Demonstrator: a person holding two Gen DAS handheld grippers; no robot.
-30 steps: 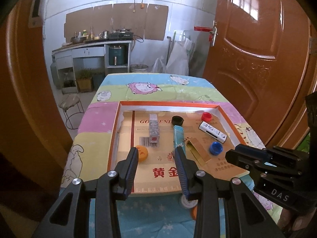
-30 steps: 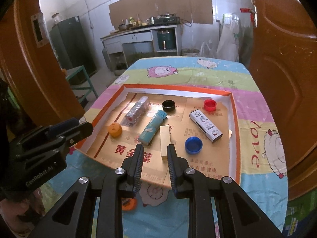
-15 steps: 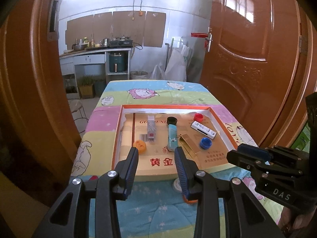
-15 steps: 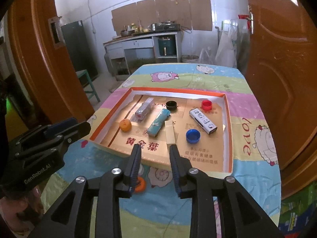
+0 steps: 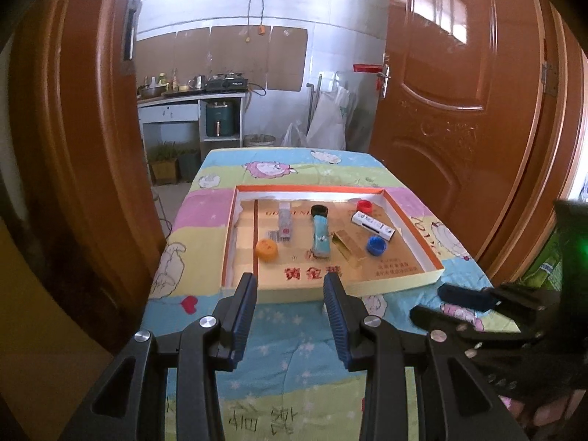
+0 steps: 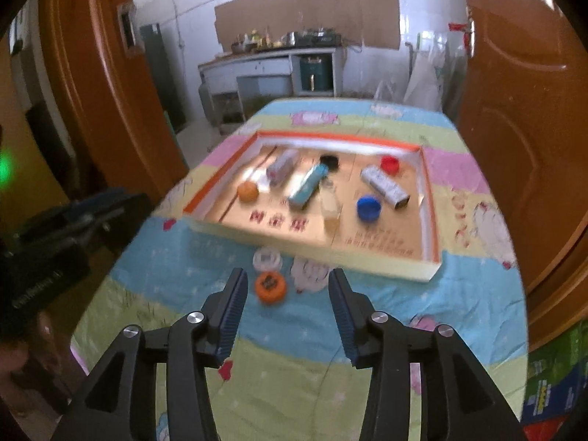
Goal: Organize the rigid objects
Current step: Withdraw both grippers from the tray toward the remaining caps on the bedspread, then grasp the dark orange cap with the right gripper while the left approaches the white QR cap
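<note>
Each hand-held gripper is black plastic, the left hand-held gripper and right hand-held gripper alike. Both carry ribbed blue pads and round silver screws. White lettering marks the housing.

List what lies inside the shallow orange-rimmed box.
Inside the box: orange cap, black cap, red cap, blue cap, clear case, teal tube, gold bar, white carton. Anything beneath them is hidden.
</note>
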